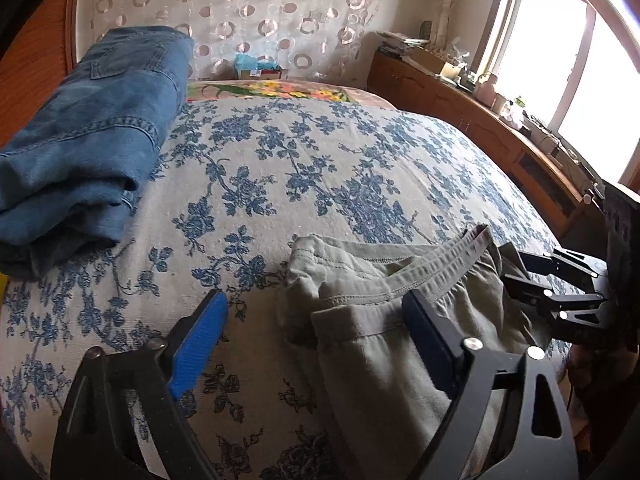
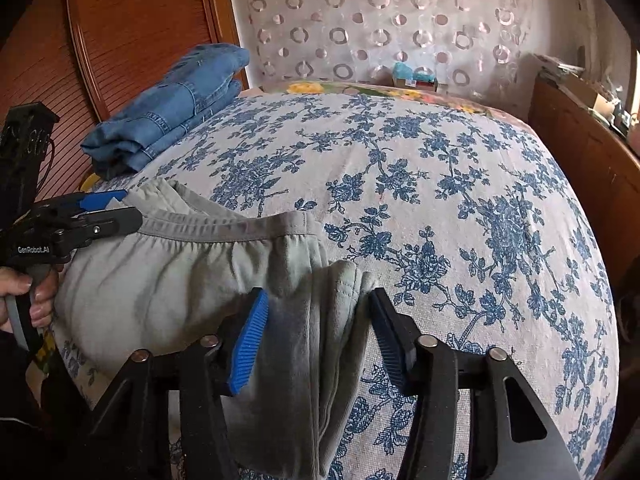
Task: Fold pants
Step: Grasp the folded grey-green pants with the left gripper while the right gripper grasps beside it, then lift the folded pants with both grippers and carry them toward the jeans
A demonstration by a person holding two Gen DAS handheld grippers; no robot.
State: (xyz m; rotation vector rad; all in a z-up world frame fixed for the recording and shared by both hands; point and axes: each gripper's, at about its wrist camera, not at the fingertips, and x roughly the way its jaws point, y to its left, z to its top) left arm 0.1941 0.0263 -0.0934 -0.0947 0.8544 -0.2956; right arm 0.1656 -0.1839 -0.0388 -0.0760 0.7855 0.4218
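Grey-green pants (image 1: 360, 344) lie bunched near the bed's front edge, elastic waistband (image 2: 224, 224) facing the far side. My left gripper (image 1: 316, 320) stands wide open at the waistband's left end, one finger on the bedsheet and the other over the cloth. In the right wrist view the left gripper (image 2: 132, 205) sits at that same end, held by a hand (image 2: 36, 292). My right gripper (image 2: 316, 320) straddles a raised fold at the pants' right end; its left pad (image 2: 248, 344) touches the cloth, while a gap shows at the right one. The right gripper (image 1: 510, 270) also shows at the waistband's right end.
Folded blue jeans (image 1: 92, 120) rest at the far left of the floral bedsheet (image 2: 440, 184). A wooden panel (image 2: 136, 28) stands behind them. A low wooden cabinet (image 1: 460, 108) with clutter runs under the window on the right. Small boxes (image 1: 256, 68) sit at the far wall.
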